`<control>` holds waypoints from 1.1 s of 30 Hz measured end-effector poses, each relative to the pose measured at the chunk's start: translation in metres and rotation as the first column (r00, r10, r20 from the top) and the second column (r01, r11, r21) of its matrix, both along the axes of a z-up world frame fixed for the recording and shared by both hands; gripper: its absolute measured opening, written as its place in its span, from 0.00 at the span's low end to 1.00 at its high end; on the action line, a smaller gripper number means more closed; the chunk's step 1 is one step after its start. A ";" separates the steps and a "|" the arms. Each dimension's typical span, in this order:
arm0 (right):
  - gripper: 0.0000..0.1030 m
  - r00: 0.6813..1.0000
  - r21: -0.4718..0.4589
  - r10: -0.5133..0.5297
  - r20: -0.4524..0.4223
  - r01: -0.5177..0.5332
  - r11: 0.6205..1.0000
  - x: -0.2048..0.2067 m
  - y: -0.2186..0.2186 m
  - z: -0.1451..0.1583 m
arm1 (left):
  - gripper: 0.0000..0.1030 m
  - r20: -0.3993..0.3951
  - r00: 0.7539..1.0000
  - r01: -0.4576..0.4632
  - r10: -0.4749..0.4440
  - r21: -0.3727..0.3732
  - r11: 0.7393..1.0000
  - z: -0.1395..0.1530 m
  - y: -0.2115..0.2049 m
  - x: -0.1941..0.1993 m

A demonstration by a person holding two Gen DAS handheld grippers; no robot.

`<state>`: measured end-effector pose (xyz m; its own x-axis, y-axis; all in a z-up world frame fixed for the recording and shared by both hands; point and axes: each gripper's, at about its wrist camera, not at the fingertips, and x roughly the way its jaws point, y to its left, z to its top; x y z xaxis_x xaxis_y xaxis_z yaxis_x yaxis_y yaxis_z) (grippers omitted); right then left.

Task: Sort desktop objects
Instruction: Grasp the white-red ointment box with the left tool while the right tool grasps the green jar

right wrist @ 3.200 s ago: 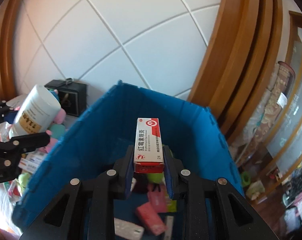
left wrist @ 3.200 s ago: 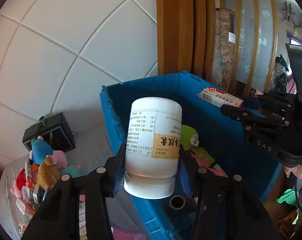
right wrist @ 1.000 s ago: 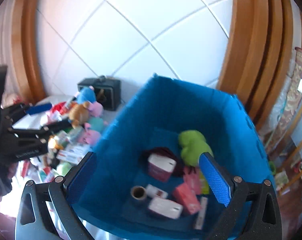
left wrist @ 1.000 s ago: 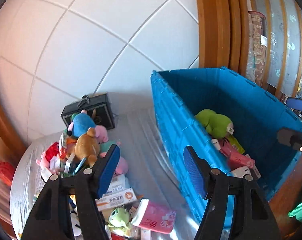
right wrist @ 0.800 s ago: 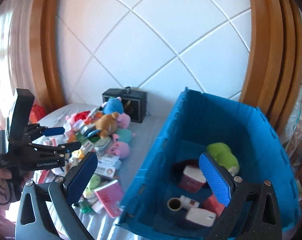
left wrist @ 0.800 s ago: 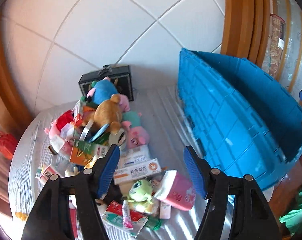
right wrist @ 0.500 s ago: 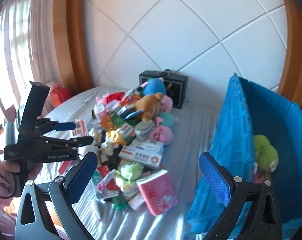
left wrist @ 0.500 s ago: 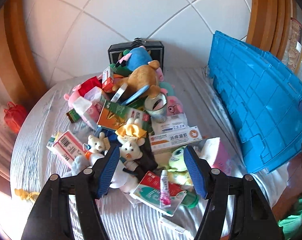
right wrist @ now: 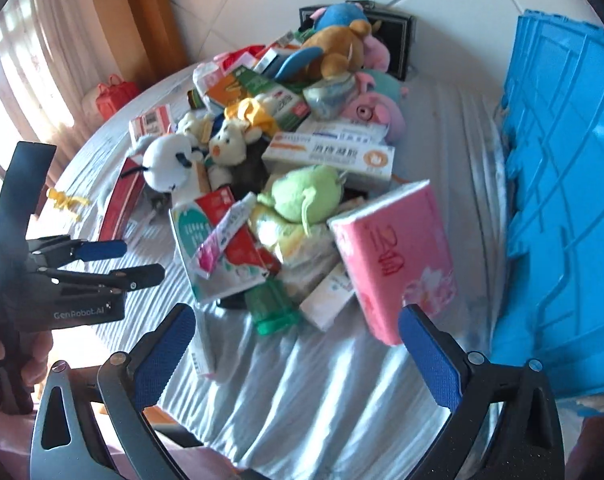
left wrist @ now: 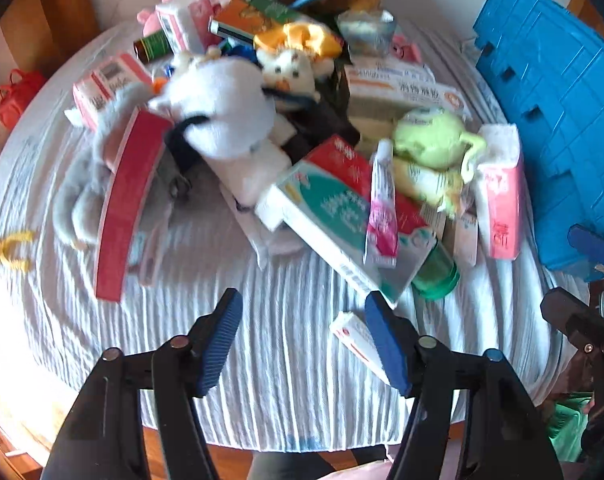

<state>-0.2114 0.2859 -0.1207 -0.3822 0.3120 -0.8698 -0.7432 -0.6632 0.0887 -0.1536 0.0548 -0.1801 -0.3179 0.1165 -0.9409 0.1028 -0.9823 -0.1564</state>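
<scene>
Step in hand: pick approach. Left gripper (left wrist: 302,336) and right gripper (right wrist: 297,348) both wide apart, empty, lower frame, above the pile (right wrist: 285,168) at centre. Bin (right wrist: 562,200), ribbed blue plastic, at right edge. Next: choose one item, e.g. glossy pink pack (right wrist: 398,264), w/ jaws straddling it. Plush soft; cartons rigid, flat.

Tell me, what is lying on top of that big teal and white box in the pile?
A pink and white tube lies slanted across the teal and white box, with a red packet beside it. What the box rests on is mostly covered; a green bottle pokes out below.
</scene>
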 end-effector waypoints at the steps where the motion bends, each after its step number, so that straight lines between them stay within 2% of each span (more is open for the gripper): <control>1: 1.00 1.000 -0.022 0.007 0.012 -0.007 1.000 0.001 0.000 -0.008 | 0.50 0.028 0.999 -0.015 0.014 0.024 1.000 -0.009 0.005 0.004; 3: 1.00 0.998 -0.056 0.040 0.044 -0.038 0.998 0.004 0.000 -0.023 | 0.50 0.065 0.997 -0.049 0.045 0.048 0.998 -0.022 0.016 0.013; 4: 0.96 0.997 -0.064 0.064 0.054 -0.061 0.996 0.005 -0.001 -0.029 | 0.50 0.077 0.996 -0.058 0.054 0.051 0.997 -0.027 0.022 0.018; 5: 0.92 0.994 -0.073 0.085 0.062 -0.080 0.994 0.005 -0.001 -0.036 | 0.50 0.086 0.994 -0.068 0.064 0.051 0.996 -0.031 0.028 0.022; 7: 0.77 0.989 -0.090 0.127 0.073 -0.120 0.989 0.007 0.001 -0.045 | 0.50 0.084 0.992 -0.095 0.090 0.056 0.994 -0.037 0.037 0.028; 11: 0.75 0.984 -0.100 0.157 0.086 -0.149 0.984 0.009 0.009 -0.054 | 0.50 0.052 0.985 -0.166 0.164 0.050 0.985 -0.043 0.048 0.029; 13: 0.75 0.982 -0.097 0.168 0.086 -0.159 0.982 0.010 0.012 -0.055 | 0.50 0.085 0.980 -0.188 0.182 0.073 0.979 -0.054 0.053 0.027; 15: 0.70 0.981 -0.101 0.175 0.081 -0.167 0.981 0.009 0.014 -0.054 | 0.47 0.048 0.984 -0.171 0.170 0.025 0.985 -0.051 0.060 0.028; 16: 0.61 0.981 -0.102 0.180 0.077 -0.172 0.980 0.008 0.013 -0.055 | 0.31 0.053 0.987 -0.151 0.150 0.015 0.988 -0.051 0.062 0.028; 17: 0.56 0.981 -0.104 0.179 0.076 -0.171 0.980 0.006 0.013 -0.055 | 0.19 0.060 0.988 -0.144 0.143 0.017 0.989 -0.052 0.062 0.029; 18: 0.52 0.981 -0.108 0.182 0.072 -0.174 0.979 0.003 0.012 -0.056 | 0.17 0.060 0.987 -0.147 0.146 0.011 0.989 -0.052 0.060 0.030; 22: 0.52 0.983 -0.119 0.181 0.043 -0.174 0.977 -0.014 0.011 -0.060 | 0.17 0.048 0.987 -0.153 0.152 0.001 0.988 -0.045 0.046 0.035; 26: 0.52 0.986 -0.126 0.158 0.042 -0.152 0.980 -0.032 0.013 -0.066 | 0.17 -0.016 0.991 -0.136 0.136 -0.034 0.990 -0.024 0.032 0.039; 30: 0.39 0.989 -0.145 0.129 0.079 -0.117 0.982 -0.047 0.016 -0.081 | 0.17 -0.063 0.994 -0.095 0.091 -0.062 0.994 -0.007 0.025 0.043; 33: 0.39 0.989 -0.143 0.111 0.093 -0.097 0.985 -0.055 0.016 -0.088 | 0.17 -0.079 0.996 -0.058 0.052 -0.076 0.995 -0.002 0.022 0.044</control>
<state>-0.2665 0.3023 -0.2088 -0.3148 0.1502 -0.9372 -0.6808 -0.7237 0.1127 -0.1093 0.0763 -0.1820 -0.3935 0.0236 -0.9190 0.1476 -0.9851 -0.0885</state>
